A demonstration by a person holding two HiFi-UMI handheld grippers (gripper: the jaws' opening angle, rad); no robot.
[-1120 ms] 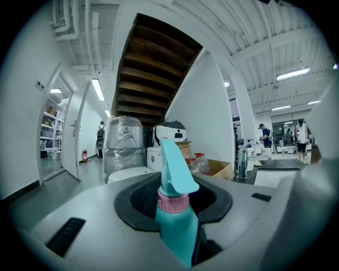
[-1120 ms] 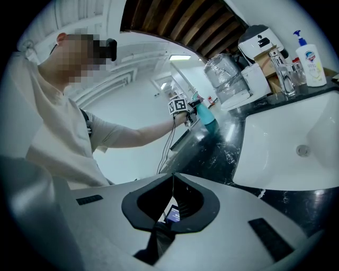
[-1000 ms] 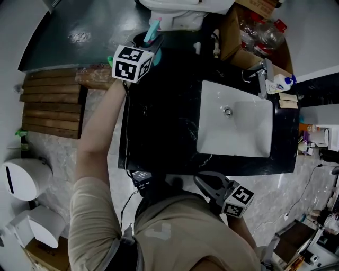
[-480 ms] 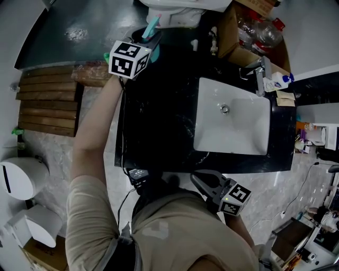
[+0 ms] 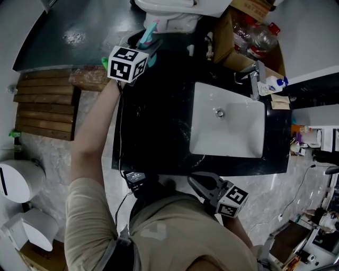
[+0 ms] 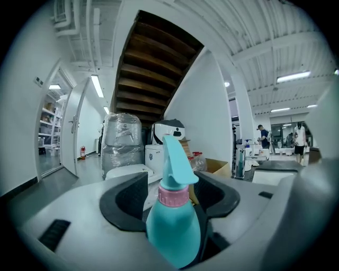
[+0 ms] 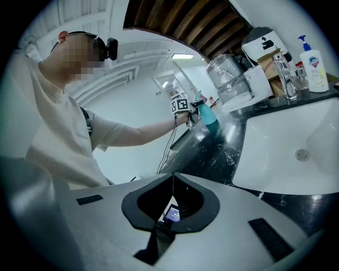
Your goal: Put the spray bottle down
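Note:
A teal spray bottle (image 6: 172, 222) with a pink collar stands upright between the jaws of my left gripper (image 6: 175, 188). Those jaws have just been opening and now stand wide, with a gap on each side of the bottle. In the head view the left gripper (image 5: 147, 46) reaches to the far left corner of the black counter (image 5: 153, 122), where the spray bottle (image 5: 150, 29) shows past the marker cube. My right gripper (image 5: 197, 181) hangs at the counter's near edge, shut and empty; in its own view the right gripper (image 7: 172, 182) has its pads together.
A white sink (image 5: 228, 124) with a faucet (image 5: 257, 79) and a soap bottle (image 5: 275, 83) fills the counter's right half. A cardboard box (image 5: 249, 32) of plastic bottles and a white toilet (image 5: 175, 8) stand behind. Wooden slats (image 5: 45, 103) lie left.
The head view has drifted slightly. Both grippers stay where they were, with the spray bottle still between the left jaws.

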